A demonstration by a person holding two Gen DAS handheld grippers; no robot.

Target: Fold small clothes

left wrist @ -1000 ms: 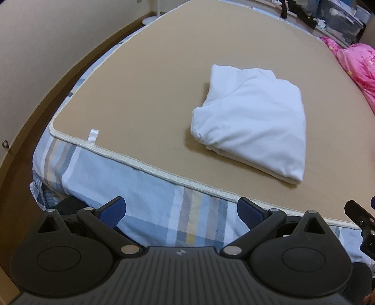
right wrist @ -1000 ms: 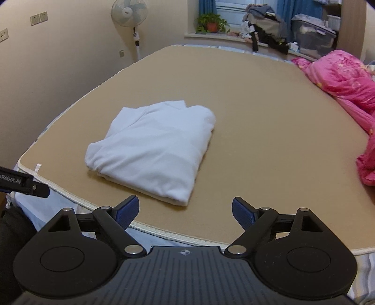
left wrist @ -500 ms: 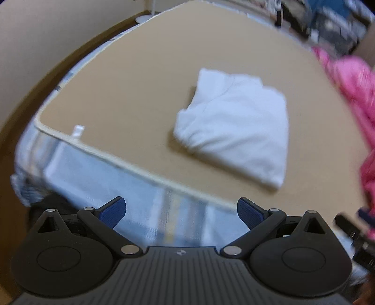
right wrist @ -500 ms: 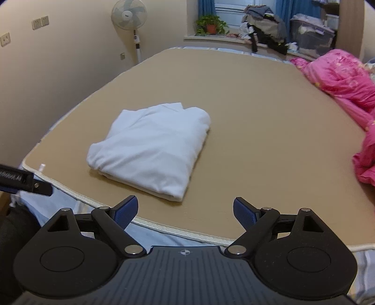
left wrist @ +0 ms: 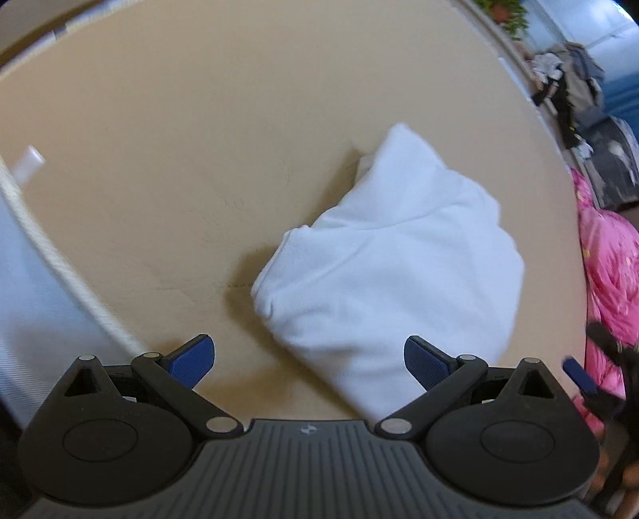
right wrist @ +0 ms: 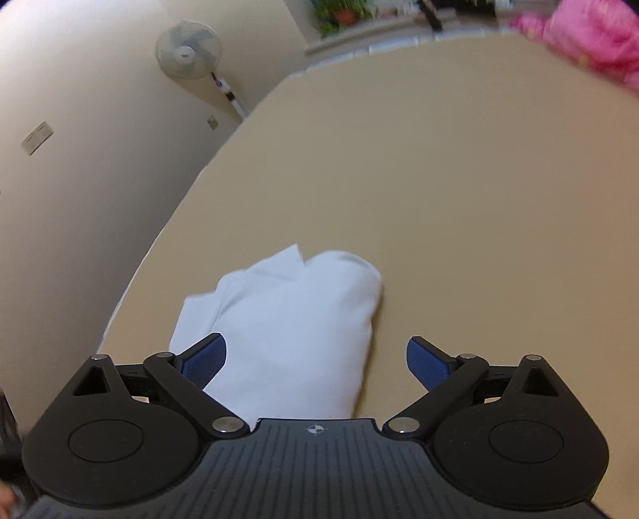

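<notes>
A white garment (left wrist: 399,263) lies folded in a thick bundle on the tan mat (left wrist: 199,139). It also shows in the right wrist view (right wrist: 287,327). My left gripper (left wrist: 309,359) is open and empty, just short of the bundle's near left corner. My right gripper (right wrist: 315,359) is open and empty over the bundle's near edge; its left fingertip (right wrist: 203,357) overlaps the cloth in the view, and I cannot tell if it touches. The tip of the right gripper (left wrist: 577,373) shows at the right edge of the left wrist view.
The mat's white piped edge (left wrist: 52,247) runs down the left, with a white tag (left wrist: 28,163). A pink quilt (left wrist: 607,255) lies at the right, also in the right wrist view (right wrist: 587,36). A standing fan (right wrist: 189,50) and a wall are at the left. Clutter (left wrist: 571,88) lies beyond the bed.
Both grippers have moved forward and down toward the folded white garment, which now fills much more of each view. Both stay open. The garment has not moved.
</notes>
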